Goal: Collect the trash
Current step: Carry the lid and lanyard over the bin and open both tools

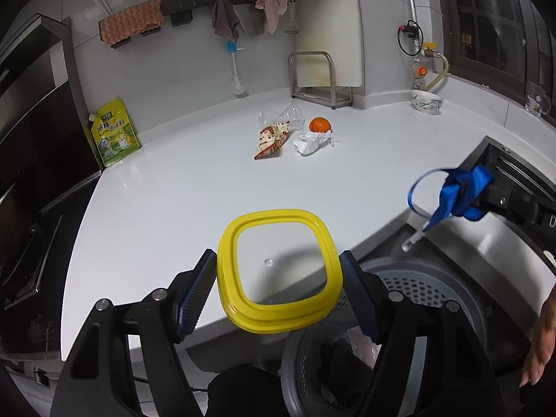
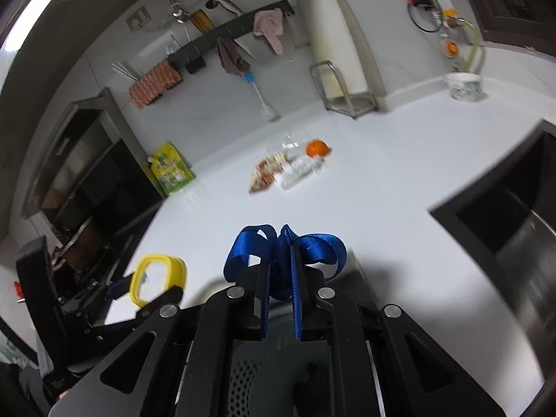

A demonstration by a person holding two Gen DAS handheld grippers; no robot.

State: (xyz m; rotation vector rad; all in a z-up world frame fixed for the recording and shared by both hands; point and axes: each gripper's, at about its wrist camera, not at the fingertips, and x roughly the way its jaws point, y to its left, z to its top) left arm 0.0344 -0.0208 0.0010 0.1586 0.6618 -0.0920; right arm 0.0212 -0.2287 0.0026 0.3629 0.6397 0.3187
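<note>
Left hand-held gripper (image 1: 278,288) clamped on a yellow lid (image 1: 278,271) over the desk's near edge, above a grey basket (image 1: 417,285); right hand-held gripper (image 2: 279,278) shut on a blue strap (image 2: 285,246). Risk: strap loops snagging instead of dropping in, lid slipping past the basket rim. Trash pile (image 1: 295,132) mid-desk near the back edge: sharp only from the left wrist, blurred from the right, which alone shows the dark sink (image 2: 504,222).

From my left wrist view, the grey perforated basket (image 1: 410,288) is half covered by my gripper fingers and the yellow lid (image 1: 278,271); I cannot identify its contents. A hand (image 1: 540,340) is cut off at the right edge. In the right wrist view, the litter pile (image 2: 278,170) is motion-blurred, its white item indistinct. The green pouch (image 1: 114,135) carries print I cannot read
</note>
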